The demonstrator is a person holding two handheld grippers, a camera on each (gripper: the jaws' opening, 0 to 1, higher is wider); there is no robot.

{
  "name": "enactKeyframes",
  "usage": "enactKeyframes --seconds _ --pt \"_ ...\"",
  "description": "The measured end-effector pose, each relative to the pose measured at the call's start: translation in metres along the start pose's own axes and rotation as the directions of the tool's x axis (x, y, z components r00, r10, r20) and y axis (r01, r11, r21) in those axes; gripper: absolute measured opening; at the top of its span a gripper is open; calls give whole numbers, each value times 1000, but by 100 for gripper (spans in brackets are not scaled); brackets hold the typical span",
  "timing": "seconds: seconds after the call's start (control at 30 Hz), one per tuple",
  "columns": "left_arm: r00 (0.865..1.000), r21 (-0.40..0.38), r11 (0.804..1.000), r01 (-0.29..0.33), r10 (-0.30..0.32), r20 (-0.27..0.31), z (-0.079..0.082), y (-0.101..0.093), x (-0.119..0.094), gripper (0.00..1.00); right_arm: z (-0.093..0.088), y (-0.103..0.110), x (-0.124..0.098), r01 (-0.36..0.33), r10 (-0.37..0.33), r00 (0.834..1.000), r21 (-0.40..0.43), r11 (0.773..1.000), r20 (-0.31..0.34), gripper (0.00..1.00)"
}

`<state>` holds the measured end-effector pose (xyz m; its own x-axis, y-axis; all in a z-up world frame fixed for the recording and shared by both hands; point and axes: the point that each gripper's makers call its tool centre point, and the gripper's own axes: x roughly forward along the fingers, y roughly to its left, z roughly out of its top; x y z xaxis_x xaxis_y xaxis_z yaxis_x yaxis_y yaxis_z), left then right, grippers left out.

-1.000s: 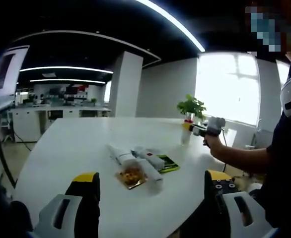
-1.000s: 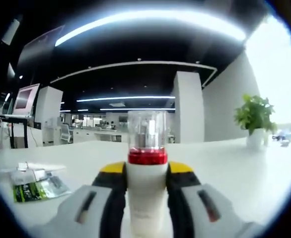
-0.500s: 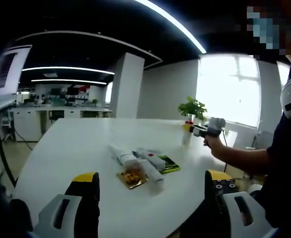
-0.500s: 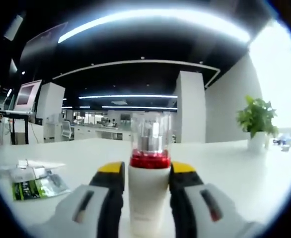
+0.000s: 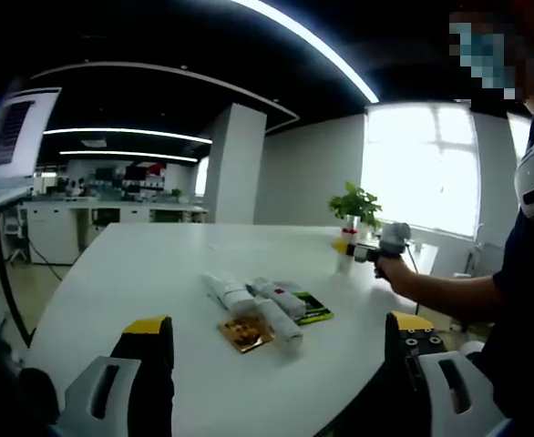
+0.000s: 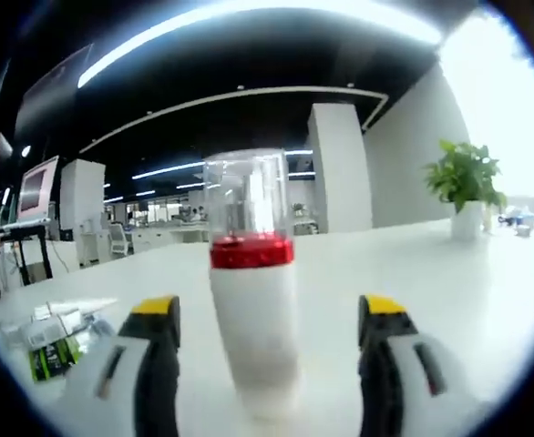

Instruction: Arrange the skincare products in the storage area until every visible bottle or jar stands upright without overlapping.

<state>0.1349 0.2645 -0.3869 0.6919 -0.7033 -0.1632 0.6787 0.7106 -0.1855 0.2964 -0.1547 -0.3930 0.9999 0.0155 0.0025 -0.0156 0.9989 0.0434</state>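
Observation:
A white bottle [image 6: 251, 328] with a red band and a clear cap stands upright on the white table [image 6: 486, 273] between the jaws of my right gripper [image 6: 269, 314]. Those jaws are spread wide and clear of its sides. In the left gripper view the same bottle [image 5: 342, 262] stands at the table's far right, with the right gripper [image 5: 353, 248] around it in a person's hand. Two white tubes [image 5: 223, 289] [image 5: 279, 323], a small red-marked bottle [image 5: 281, 295], a gold packet [image 5: 246, 333] and a green sachet [image 5: 313, 309] lie in a cluster mid-table. My left gripper [image 5: 278, 339] hangs open, well short of them.
A potted plant [image 5: 357, 206] stands at the far edge behind the bottle and appears as the plant [image 6: 466, 187] on the right in the right gripper view. The cluster of products [image 6: 53, 332] lies to the bottle's left. A person's arm [image 5: 449, 291] reaches in from the right.
My right gripper's jaws have opened and let go of the bottle, which now stands on its own. The left gripper stays open; its view has shifted slightly.

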Motion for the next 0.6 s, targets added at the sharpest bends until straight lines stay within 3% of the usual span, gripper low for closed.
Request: enactKeyframes --seconds 0.2,0.53,0.6 --pt "1000 8 1000 -6 6 5 1 0 0 99 -6 5 -2 -11 11 1000 19 1000 -25 100" --pt "1000 14 1000 -12 12 -1 3 -4 2 99 14 9 -12 -53 50 998 53 997 40 100" --pt "1000 16 1000 -15 15 -3 3 -4 2 99 20 13 -15 -76 73 994 46 996 76 100"
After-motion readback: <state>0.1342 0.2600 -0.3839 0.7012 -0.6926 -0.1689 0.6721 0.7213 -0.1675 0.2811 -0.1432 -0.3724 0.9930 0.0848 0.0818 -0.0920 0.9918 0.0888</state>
